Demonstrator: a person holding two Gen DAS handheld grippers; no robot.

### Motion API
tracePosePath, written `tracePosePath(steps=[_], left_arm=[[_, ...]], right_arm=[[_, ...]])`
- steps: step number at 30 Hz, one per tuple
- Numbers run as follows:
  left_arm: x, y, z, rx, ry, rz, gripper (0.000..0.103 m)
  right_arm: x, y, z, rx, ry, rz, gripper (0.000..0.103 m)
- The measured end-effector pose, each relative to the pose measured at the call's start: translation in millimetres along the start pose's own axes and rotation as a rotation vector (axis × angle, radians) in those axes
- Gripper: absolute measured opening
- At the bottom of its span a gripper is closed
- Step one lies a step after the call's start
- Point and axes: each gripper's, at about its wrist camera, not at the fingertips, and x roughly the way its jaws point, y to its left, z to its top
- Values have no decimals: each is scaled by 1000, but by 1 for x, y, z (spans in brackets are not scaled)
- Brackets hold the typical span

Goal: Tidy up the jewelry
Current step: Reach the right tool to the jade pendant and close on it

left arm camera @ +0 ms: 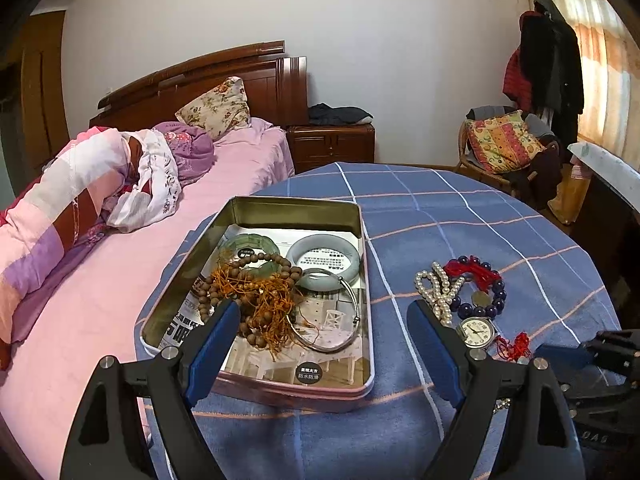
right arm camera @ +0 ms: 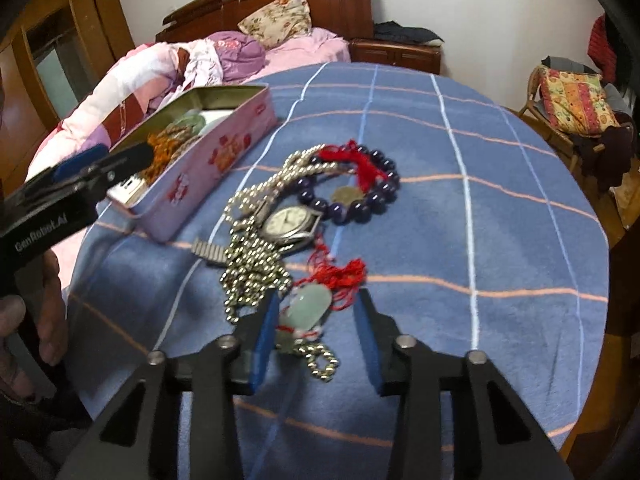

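Left wrist view: the left gripper (left arm camera: 324, 320) stands wide open and holds nothing; its blue pads (left arm camera: 214, 344) flank the near end of an open tin box (left arm camera: 362, 236) resting on a blue checked cloth (left arm camera: 460, 216) that covers a round table. Inside the box lie a brown wooden bead string with orange tassel (left arm camera: 256, 292), a dark green bangle (left arm camera: 248, 246), a pale jade bangle (left arm camera: 324, 254), and a thin silver bangle (left arm camera: 332, 320), all on printed paper lining. To the right of the box, on the cloth, lie a pearl strand (left arm camera: 438, 290), a dark purple bead bracelet with red tassel (left arm camera: 480, 284), and a wristwatch (left arm camera: 476, 332), the three touching one another. The right gripper (left arm camera: 568, 354) enters at the right edge; its jaw state cannot be told from this view. A bed (left arm camera: 224, 176) with pink sheet stands behind the table. Right wrist view: the right gripper (right arm camera: 316, 320) is partly closed, its jaws on either side of a pale green jade pendant (right arm camera: 310, 304) on red cord; the left pad lies at the pendant's edge, the right pad stands apart from it, so no grip is confirmed. A silver bead chain (right arm camera: 252, 268) lies just left of the pendant, with the wristwatch (right arm camera: 290, 222) and the purple bracelet (right arm camera: 360, 188) beyond. The pink-sided tin box (right arm camera: 208, 160) sits at upper left, with the left gripper (right arm camera: 100, 164) over its near end. This view is slightly blurred.
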Motion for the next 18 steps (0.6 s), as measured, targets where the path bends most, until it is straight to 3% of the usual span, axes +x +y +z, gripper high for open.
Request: tracePosePath(steps=[5, 18], left_arm=[[-3, -1, 0, 9, -2, -11, 86], [3, -28, 11, 65, 17, -67, 86]], right_arm=[[4, 6, -2, -14, 5, -6, 21], [-15, -22, 27, 75, -139, -57, 17]])
